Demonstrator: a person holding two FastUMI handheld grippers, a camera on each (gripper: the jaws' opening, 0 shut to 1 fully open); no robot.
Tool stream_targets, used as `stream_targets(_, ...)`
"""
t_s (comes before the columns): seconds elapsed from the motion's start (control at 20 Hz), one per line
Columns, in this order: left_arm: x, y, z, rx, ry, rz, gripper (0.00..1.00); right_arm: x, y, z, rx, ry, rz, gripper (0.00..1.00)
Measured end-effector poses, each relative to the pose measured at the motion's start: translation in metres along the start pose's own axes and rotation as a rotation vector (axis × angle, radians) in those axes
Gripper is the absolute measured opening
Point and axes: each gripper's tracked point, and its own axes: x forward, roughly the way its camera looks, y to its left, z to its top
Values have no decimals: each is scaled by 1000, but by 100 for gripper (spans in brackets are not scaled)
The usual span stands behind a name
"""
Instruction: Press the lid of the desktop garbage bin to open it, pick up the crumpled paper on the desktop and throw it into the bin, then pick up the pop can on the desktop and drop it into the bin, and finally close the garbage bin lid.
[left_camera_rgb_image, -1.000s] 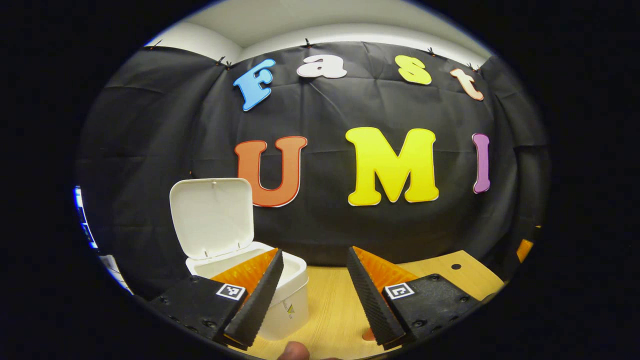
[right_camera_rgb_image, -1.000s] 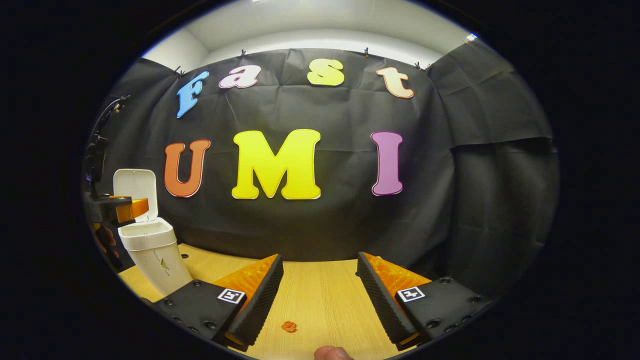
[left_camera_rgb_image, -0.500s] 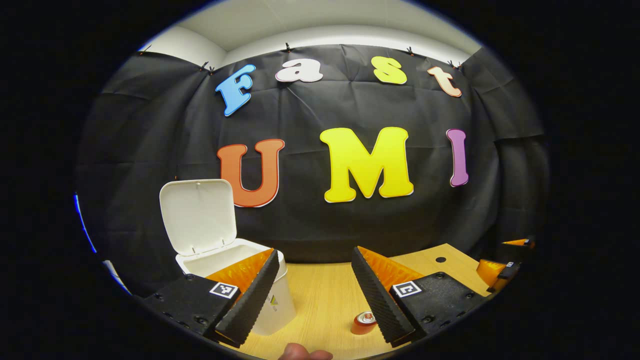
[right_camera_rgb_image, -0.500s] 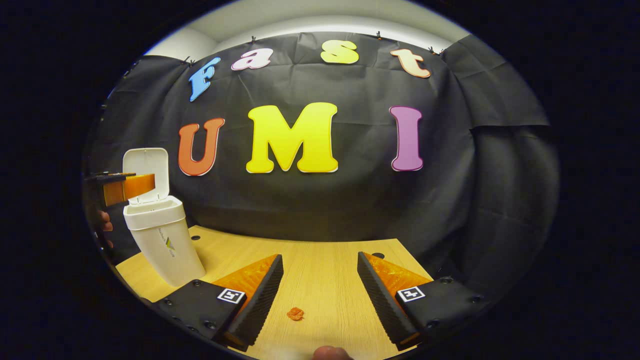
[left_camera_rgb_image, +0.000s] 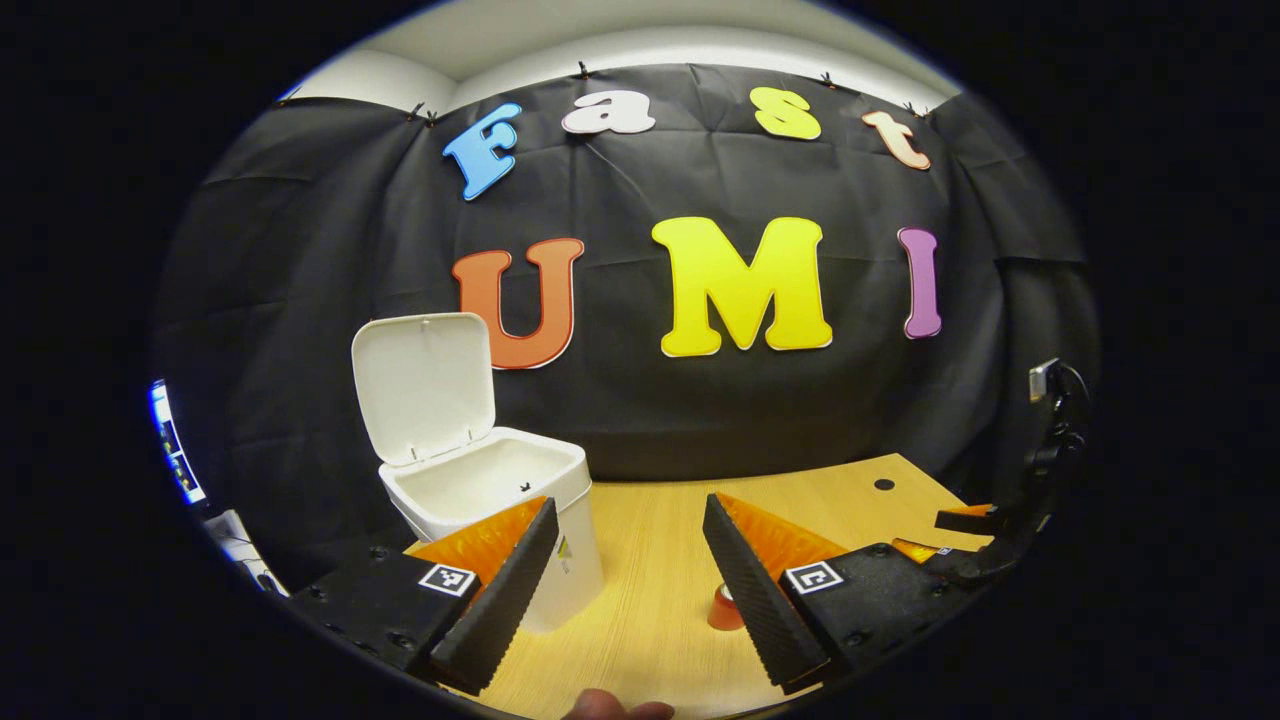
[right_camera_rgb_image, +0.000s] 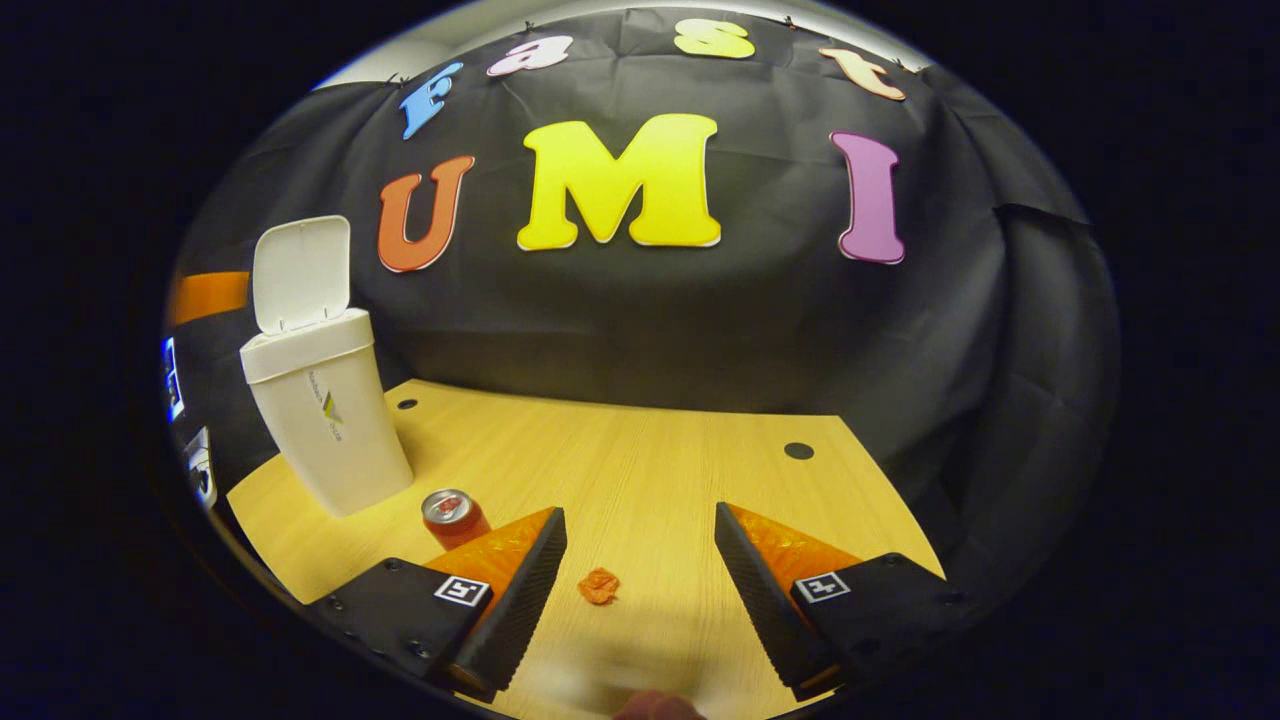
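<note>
The white desktop bin (left_camera_rgb_image: 500, 500) stands on the wooden table with its lid (left_camera_rgb_image: 425, 385) swung up, and its inside looks bare. My left gripper (left_camera_rgb_image: 630, 503) is open just right of the bin, above the table. The red pop can (left_camera_rgb_image: 720, 608) peeks out behind its right finger. In the right gripper view, the bin (right_camera_rgb_image: 330, 420) stands far left with its lid (right_camera_rgb_image: 300, 272) up, and the can (right_camera_rgb_image: 455, 515) is upright near it. A small orange crumpled paper (right_camera_rgb_image: 598, 585) lies on the table between the fingers of my open right gripper (right_camera_rgb_image: 640, 513), which hovers above it.
The wooden table (right_camera_rgb_image: 650, 450) has round cable holes (right_camera_rgb_image: 798, 450) near its back edge. Black cloth closes off the back and sides. The right gripper (left_camera_rgb_image: 975, 525) and its cabled body show at the far right of the left gripper view.
The right gripper has tipped down toward the table, bringing the can into view and the paper between its fingers. The left gripper has shifted so the bin's inside shows.
</note>
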Motion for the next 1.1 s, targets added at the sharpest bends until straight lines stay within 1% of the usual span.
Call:
stream_targets(0.1,-6,-1,-3,-10,16,3,96,12,8,-18,-27,51,33,93)
stream_targets(0.2,-12,1,-8,-6,32,10,96,23,14,-34,-32,98,61,95)
stream_targets(0.4,-18,4,-11,-18,46,27,96,42,25,-60,-71,169,94,94)
stream_targets(0.5,-21,5,-13,-24,59,36,96,50,29,-72,-81,203,110,95)
stream_targets(0.65,-27,9,-15,-27,66,51,96,66,31,-85,-82,241,115,95)
stream_targets(0.7,-29,9,-18,-34,77,56,96,72,32,-89,-85,259,116,93)
stream_targets(0.85,-38,13,-24,-54,106,68,96,83,36,-103,-107,319,136,94)
stream_targets(0.9,-40,14,-26,-58,114,72,96,87,38,-106,-105,333,143,96)
stream_targets(0.95,-40,16,-29,-60,121,79,96,89,39,-111,-101,346,146,96)
stream_targets(1.1,-42,28,-28,-54,120,113,96,94,40,-128,-90,401,138,96)
